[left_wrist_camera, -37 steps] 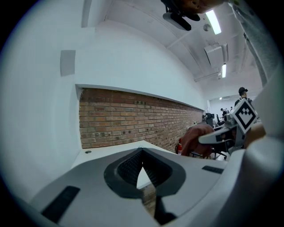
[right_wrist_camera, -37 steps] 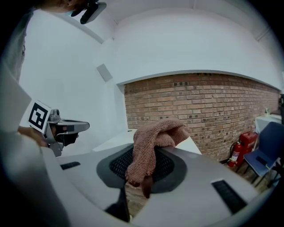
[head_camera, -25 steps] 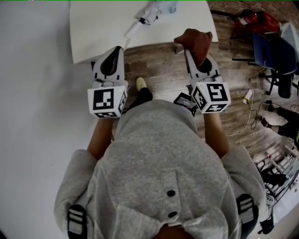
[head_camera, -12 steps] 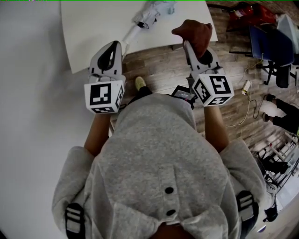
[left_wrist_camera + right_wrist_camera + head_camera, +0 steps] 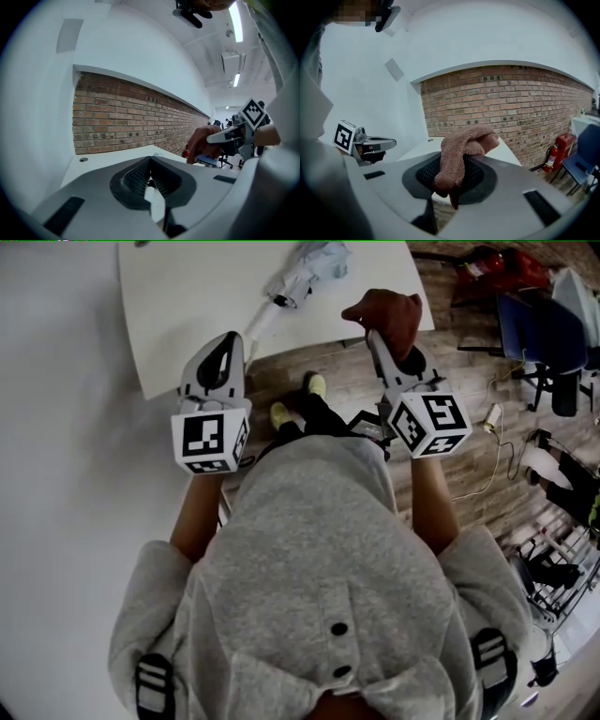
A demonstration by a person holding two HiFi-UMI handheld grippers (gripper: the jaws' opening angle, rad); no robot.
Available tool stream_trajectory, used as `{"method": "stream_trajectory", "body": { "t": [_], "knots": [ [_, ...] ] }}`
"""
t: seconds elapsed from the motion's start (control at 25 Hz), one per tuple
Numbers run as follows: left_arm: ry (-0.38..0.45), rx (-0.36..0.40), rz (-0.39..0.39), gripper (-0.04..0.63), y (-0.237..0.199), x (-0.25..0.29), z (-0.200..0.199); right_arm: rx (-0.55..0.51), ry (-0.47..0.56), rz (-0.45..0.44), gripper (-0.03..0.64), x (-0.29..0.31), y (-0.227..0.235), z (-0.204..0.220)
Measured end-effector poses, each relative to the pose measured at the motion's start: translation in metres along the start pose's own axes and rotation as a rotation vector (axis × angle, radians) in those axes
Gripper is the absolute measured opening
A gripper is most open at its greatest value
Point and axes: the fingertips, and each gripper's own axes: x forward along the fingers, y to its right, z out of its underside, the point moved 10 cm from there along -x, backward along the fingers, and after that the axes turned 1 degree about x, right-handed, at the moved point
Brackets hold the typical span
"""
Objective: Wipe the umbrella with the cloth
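A folded pale-blue umbrella (image 5: 307,268) lies on the white table (image 5: 187,296), its white handle (image 5: 260,319) pointing toward the near edge. My left gripper (image 5: 231,337) hovers at that edge just left of the handle, shut with nothing between its jaws (image 5: 150,164). My right gripper (image 5: 373,334) is to the right of the handle, over the table's near right corner. It is shut on a brown cloth (image 5: 386,315), which bunches over its fingertips and hangs down between the jaws (image 5: 461,152). The left gripper view also shows the cloth (image 5: 202,144).
A brick wall (image 5: 511,108) stands behind the table and a white wall on the left. On the wooden floor to the right are a blue chair (image 5: 539,329), a red fire extinguisher (image 5: 497,273) and cables (image 5: 487,474). The person's shoes (image 5: 298,401) are below the table edge.
Both grippers have come a little closer to the table's near edge and the umbrella handle. The cloth stays in the right gripper. A second shoe has come into view.
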Motion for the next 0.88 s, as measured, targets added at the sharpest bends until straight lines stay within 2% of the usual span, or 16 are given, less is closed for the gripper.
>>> {"method": "stream_trajectory", "body": {
  "t": [0.32,0.56,0.72,0.88],
  "knots": [
    [-0.062,0.015,-0.022,0.015,0.0,0.023,0.007,0.01,-0.016,0.01,0.081,0.015,0.034,-0.016],
    [-0.181,0.027,-0.001,0.015,0.012,0.06,0.022,-0.059,-0.054,-0.021,0.081,0.038,0.058,-0.017],
    [-0.244,0.061,0.001,0.017,0.016,0.085,0.032,-0.067,-0.067,-0.058,0.081,0.053,0.078,-0.02],
    [-0.327,0.056,0.007,0.017,0.018,0.108,0.045,-0.086,-0.093,-0.084,0.081,0.072,0.096,-0.021]
  ]
}}
